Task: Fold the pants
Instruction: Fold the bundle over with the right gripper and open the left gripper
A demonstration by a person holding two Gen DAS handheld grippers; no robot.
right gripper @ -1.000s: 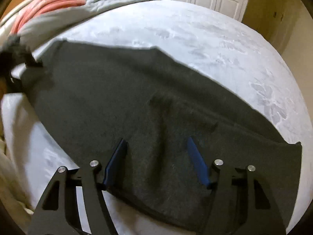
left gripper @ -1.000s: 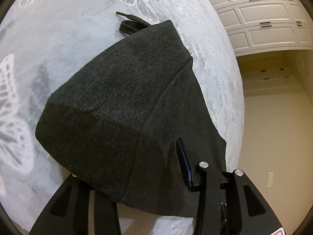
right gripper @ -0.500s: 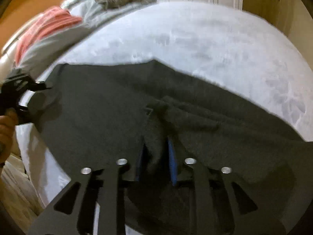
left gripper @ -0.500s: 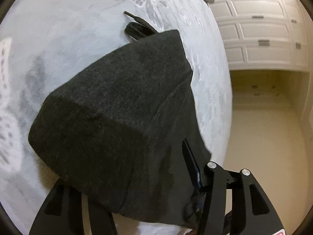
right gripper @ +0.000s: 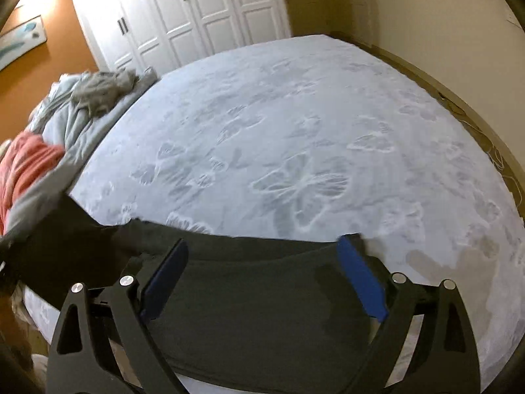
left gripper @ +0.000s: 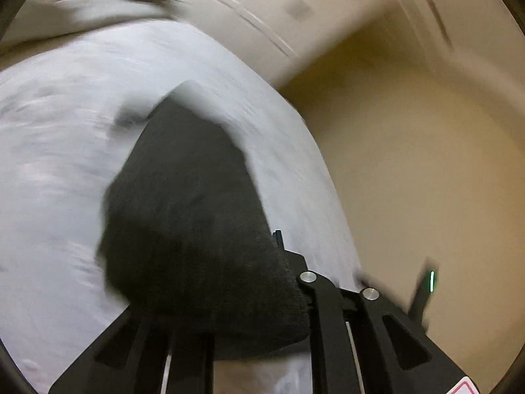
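Now the right gripper (right gripper: 262, 282) has let go. Its jaws are opening and already stand wide, blue pads well apart, with the dark pants (right gripper: 249, 315) lying flat below them and nothing pinched; half a second ago those pads were squeezed onto a bunched ridge of the cloth. In the right wrist view the pants fill the bottom of the frame, along the near edge of the bed (right gripper: 295, 124), and the ridge has gone. I judge that one fold has just been laid down and released.

The left gripper (left gripper: 229, 315) tells a different story. Its picture is badly smeared, and the pants (left gripper: 187, 216) drape over the lower middle of the frame, hiding the left finger and most of the right. The jaws are closing, and cloth lies over and between them, but whether the pads are pressing on it I cannot tell.

Against the earlier frames, the left view has swung: the wall now takes up the whole right side, and the dark drawstring seen at the top of the pants is lost in blur. In the right view the pile of clothes (right gripper: 98, 95) sits lower on the left, and far more bare bed shows above the pants.
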